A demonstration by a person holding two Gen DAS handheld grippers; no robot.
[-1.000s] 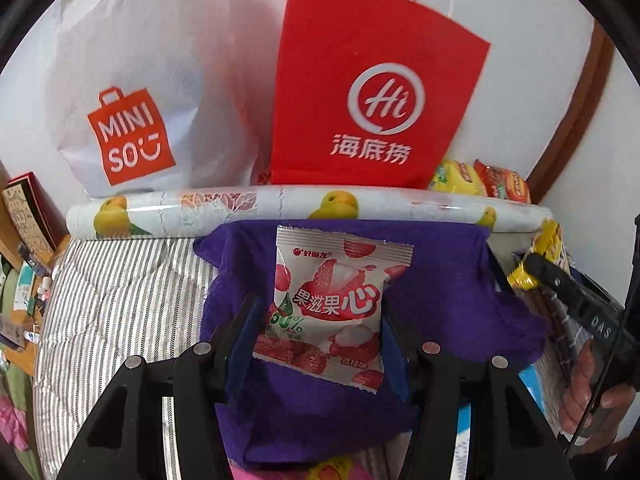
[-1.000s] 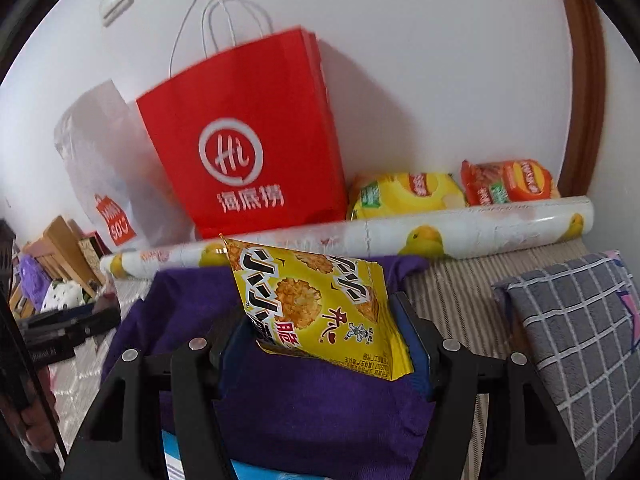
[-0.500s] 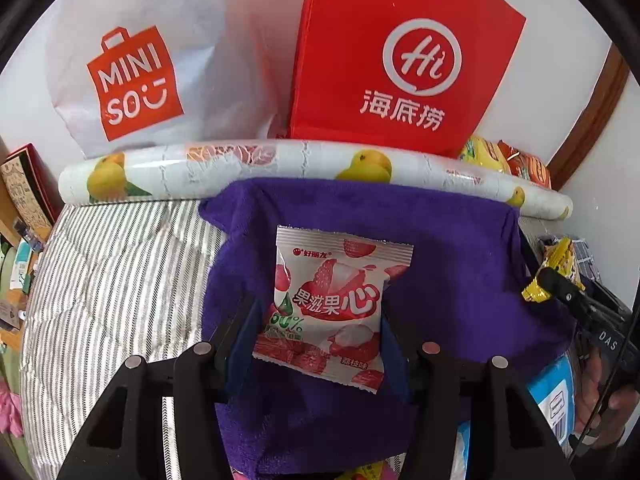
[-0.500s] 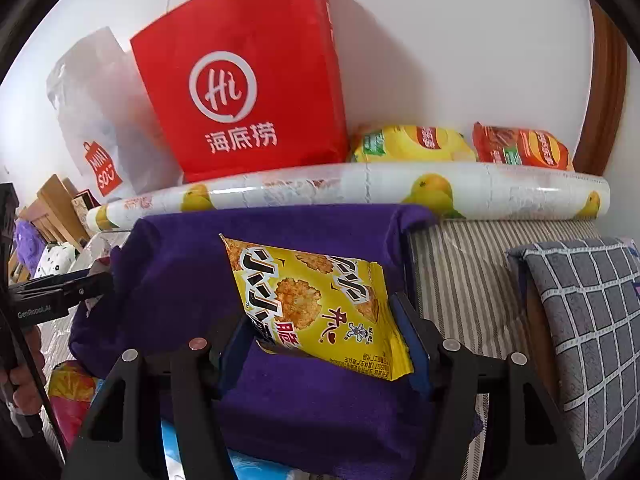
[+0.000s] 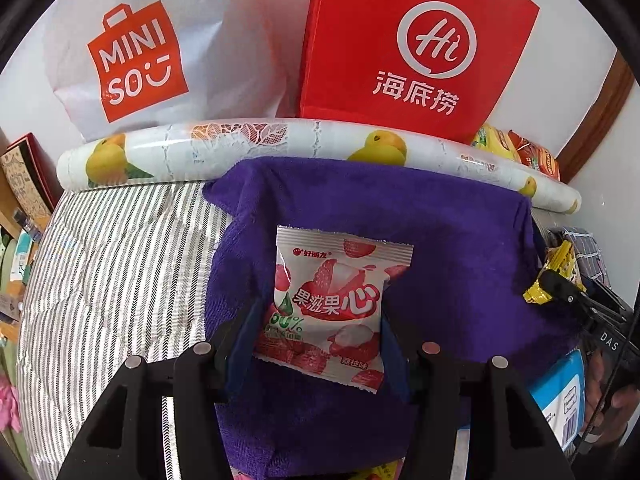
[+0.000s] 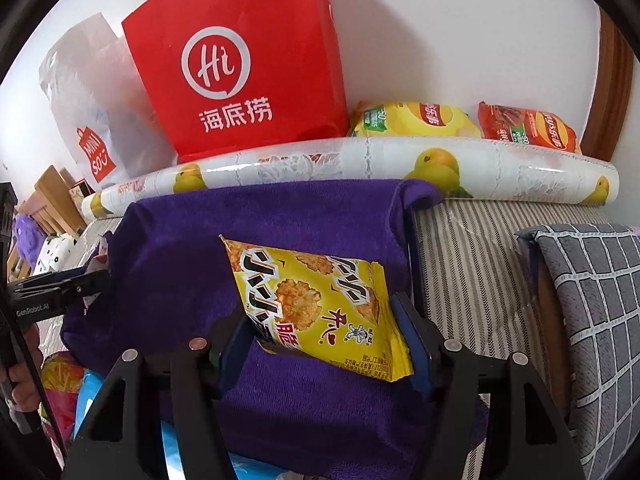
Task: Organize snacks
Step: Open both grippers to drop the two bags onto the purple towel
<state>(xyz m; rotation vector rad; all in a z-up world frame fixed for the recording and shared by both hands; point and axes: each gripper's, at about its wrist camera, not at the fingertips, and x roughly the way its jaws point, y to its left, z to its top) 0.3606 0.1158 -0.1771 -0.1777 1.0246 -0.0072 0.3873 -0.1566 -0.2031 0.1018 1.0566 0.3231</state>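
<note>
My left gripper (image 5: 318, 332) is shut on a white and red lychee-candy packet (image 5: 332, 304), held upright above a purple towel (image 5: 440, 248). In the right wrist view my right gripper (image 6: 324, 332) is shut on a yellow rice-cracker packet (image 6: 316, 304), tilted, over the same purple towel (image 6: 192, 248). At the right edge of the left view the right gripper (image 5: 560, 288) shows with a corner of the yellow packet (image 5: 560, 256). At the left edge of the right view the left gripper (image 6: 68, 286) shows with an edge of the white packet.
A red paper bag (image 5: 416, 44) and a white Miniso bag (image 5: 132, 52) lean on the wall behind a fruit-print roll (image 5: 280, 144). Yellow (image 6: 412, 120) and red (image 6: 528, 128) chip bags lie at the back right. A grey checked cushion (image 6: 592, 300) sits right, striped bedding (image 5: 112, 272) left, more packets (image 6: 60, 380) under the towel's near edge.
Both grippers have sunk and tipped downward with their packets still gripped; the towel now fills more of each view and the bags have slid up the frames.
</note>
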